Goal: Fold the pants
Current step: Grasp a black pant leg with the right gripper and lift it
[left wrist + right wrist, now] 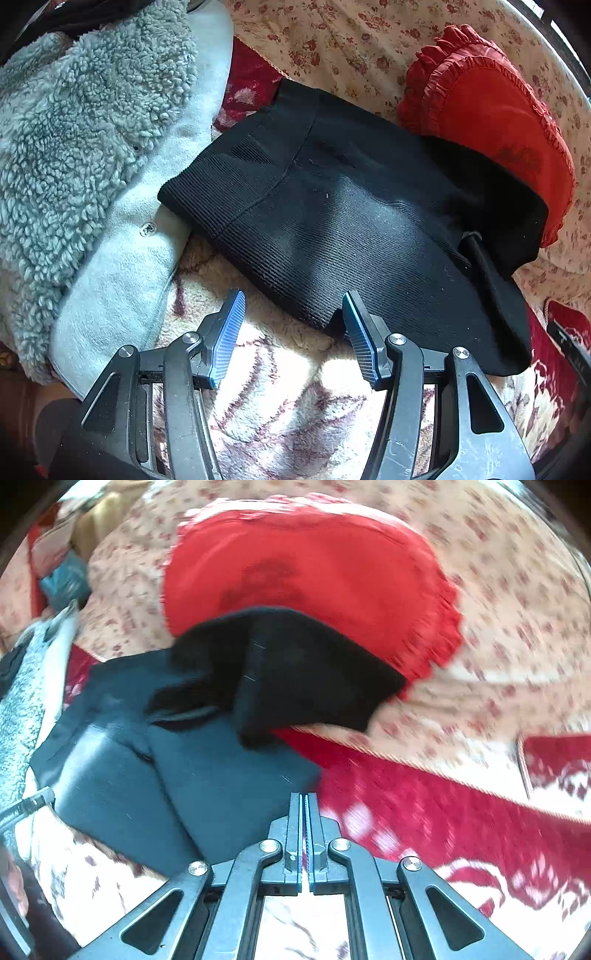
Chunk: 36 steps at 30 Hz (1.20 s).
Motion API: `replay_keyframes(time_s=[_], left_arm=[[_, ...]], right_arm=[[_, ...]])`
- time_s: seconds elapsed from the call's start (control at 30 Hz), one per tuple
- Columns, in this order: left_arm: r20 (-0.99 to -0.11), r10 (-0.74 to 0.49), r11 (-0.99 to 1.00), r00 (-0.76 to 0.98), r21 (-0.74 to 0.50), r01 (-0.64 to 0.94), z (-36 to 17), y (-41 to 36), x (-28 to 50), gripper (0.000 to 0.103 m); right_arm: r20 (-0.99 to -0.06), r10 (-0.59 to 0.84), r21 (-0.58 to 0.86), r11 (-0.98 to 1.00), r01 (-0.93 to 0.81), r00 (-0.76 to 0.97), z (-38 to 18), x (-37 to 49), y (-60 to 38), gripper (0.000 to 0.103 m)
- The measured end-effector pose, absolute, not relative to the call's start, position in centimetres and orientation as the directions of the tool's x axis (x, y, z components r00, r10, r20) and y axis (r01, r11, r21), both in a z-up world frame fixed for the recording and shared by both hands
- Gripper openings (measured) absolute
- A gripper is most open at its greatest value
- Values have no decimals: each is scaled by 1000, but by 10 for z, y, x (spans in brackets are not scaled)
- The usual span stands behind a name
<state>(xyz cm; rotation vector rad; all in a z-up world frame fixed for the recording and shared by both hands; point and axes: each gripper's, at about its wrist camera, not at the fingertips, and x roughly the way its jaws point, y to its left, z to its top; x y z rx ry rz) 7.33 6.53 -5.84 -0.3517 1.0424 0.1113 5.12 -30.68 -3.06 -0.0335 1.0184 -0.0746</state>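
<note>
Black ribbed pants (332, 221) lie folded on the bed, and their far end rests against a red frilled cushion (498, 122). My left gripper (293, 300) hovers open at the pants' near edge. Its right blue pad (360, 332) is over the fabric, its left pad (227, 336) over the fleece blanket, and neither presses on anything. The right wrist view is blurred. In it the pants (192, 786) lie in a folded stack, with a black part (306, 664) draped up onto the cushion (314, 568). My right gripper (304, 796) is shut beside the stack's right corner, with no cloth visible between its pads.
A grey fleece-lined jacket (85, 147) is heaped left of the pants. Under them lie a cream patterned fleece blanket (288, 387) and a red patterned blanket (443, 812). A floral sheet (351, 40) covers the bed beyond.
</note>
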Motion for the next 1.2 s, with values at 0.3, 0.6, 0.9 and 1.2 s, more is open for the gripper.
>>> replay_keyframes(time_s=[0.3,0.6,0.9,1.2], left_arm=[[-857,-70,946,510,-219,-239,-57,59,71,55],[-865,-84,942,495,-230,-243,-63,64,76,55],[-856,-85,931,510,-251,-266,-55,72,67,55],[-850,-105,859,517,-339,-383,-61,95,60,69]], right_arm=[[-846,67,-13,989,-146,529,-33,67,-238,40],[-883,54,-35,983,-179,467,-85,118,-194,16],[-808,5,74,993,93,590,-11,43,-308,7],[-871,-15,201,901,385,491,-53,9,-402,10]])
